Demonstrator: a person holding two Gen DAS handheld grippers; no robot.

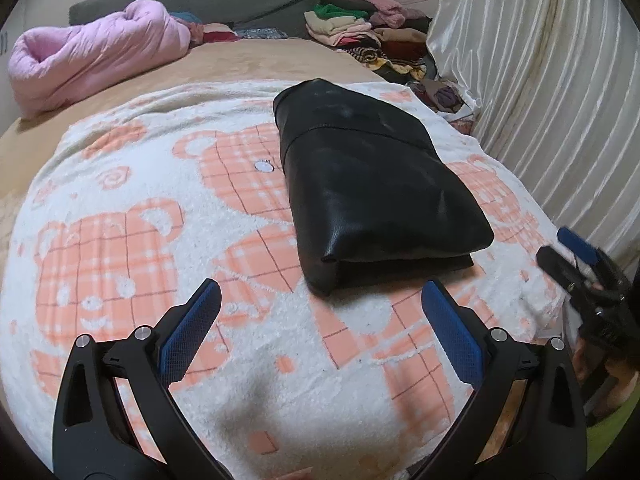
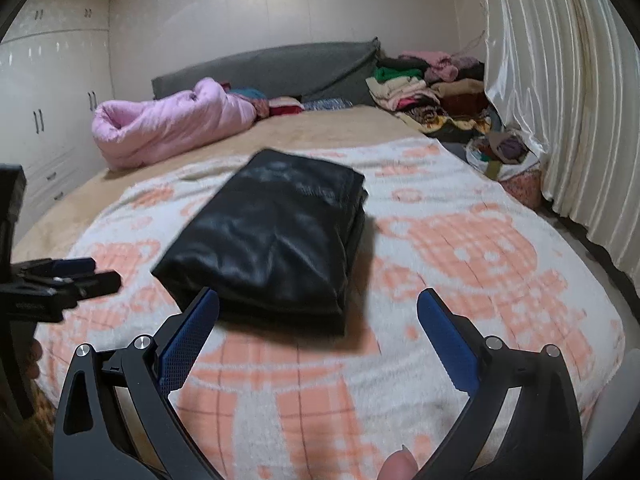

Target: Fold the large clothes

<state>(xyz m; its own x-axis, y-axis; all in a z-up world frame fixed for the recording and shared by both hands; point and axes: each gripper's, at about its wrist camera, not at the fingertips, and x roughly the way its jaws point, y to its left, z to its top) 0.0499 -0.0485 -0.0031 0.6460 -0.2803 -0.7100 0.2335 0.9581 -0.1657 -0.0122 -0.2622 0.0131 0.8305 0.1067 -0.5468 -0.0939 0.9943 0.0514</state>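
Left wrist view is showing both grippers' jaws gaping wide and empty, the folded black leather garment (image 1: 376,184) lying bulky, slick-looking, likely best gripped at its layered near edge.

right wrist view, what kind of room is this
Most likely a home bedroom. A wide bed with a grey headboard fills the view, white wardrobes line the wall, and pleated curtains hang to the side. A folded black garment lies on the bear-print blanket.
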